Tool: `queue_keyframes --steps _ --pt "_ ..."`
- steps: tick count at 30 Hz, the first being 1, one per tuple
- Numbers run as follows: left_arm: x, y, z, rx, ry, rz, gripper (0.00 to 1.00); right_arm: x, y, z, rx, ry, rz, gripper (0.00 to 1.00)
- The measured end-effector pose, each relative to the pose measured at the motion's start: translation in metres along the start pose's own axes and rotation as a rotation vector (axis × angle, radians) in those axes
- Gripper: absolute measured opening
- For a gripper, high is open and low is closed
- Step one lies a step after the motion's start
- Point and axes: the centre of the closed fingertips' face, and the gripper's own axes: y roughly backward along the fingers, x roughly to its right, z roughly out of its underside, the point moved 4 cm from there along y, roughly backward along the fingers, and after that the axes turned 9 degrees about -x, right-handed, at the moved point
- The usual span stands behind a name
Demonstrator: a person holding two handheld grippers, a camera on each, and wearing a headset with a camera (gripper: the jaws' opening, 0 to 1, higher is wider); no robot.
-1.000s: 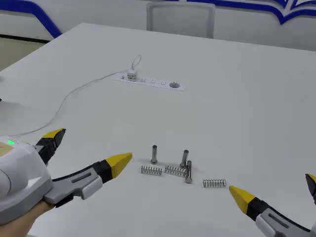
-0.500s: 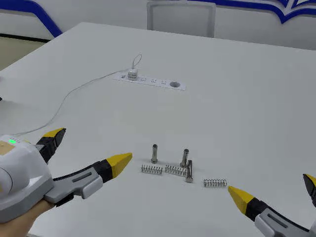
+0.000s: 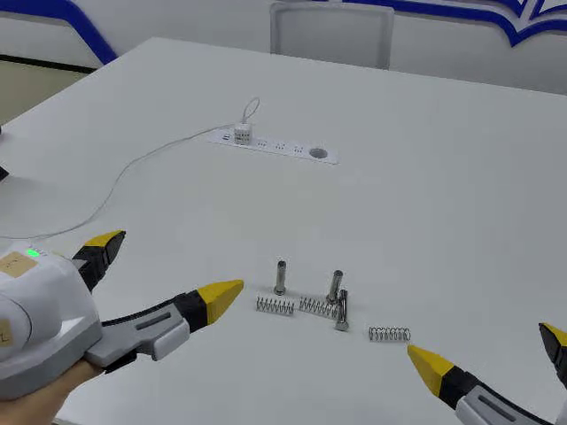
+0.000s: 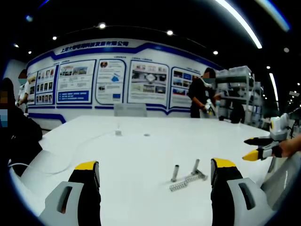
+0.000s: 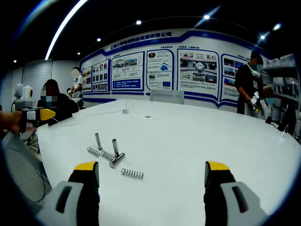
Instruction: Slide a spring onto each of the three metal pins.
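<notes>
Left gripper (image 3: 162, 266) spread wide and empty, low over the table (image 3: 425, 177) near its front edge; right gripper (image 3: 489, 347) likewise spread, empty. Between them: left upright pin (image 3: 280, 276), right upright pin (image 3: 335, 285), third pin (image 3: 342, 312) lying flat, seemingly touching the middle spring (image 3: 316, 306); left spring (image 3: 274, 305) and right spring (image 3: 389, 334) flat either side. Likely trouble: toppling an upright pin while reaching into that tight cluster, or flicking a spring away by pinching too hard.

White desk (image 3: 425, 204). Up front, left pin (image 3: 281, 276) and right pin (image 3: 335, 286) standing upright, third pin (image 3: 342, 311) lying flat just beside the right one. Left spring (image 3: 275, 305) and middle spring (image 3: 316, 306) lying before them, right spring (image 3: 390, 334) apart. Farther back, socket strip (image 3: 275, 146), white plug (image 3: 241, 135), cable (image 3: 115, 181) trailing left.
</notes>
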Motion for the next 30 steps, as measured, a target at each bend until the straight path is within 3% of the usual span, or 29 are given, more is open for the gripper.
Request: queue_keyframes --steps 10,16,22,30 --pt "0.001 -0.001 0.003 -0.011 -0.008 0.009 1.00 0.000 -0.001 -0.002 -0.004 0.008 -0.004 0.90" --pt "0.005 -0.002 0.005 -0.022 -0.024 0.025 1.00 -0.004 -0.009 -0.004 -0.019 0.019 -0.050 0.84" --pt "0.014 -0.004 0.007 -0.042 -0.067 0.053 1.00 -0.008 -0.026 -0.014 -0.053 -0.063 -0.115 0.79" --pt "0.017 -0.006 0.010 -0.058 -0.089 0.075 1.00 -0.022 -0.063 -0.024 -0.128 -0.033 -0.181 0.64"
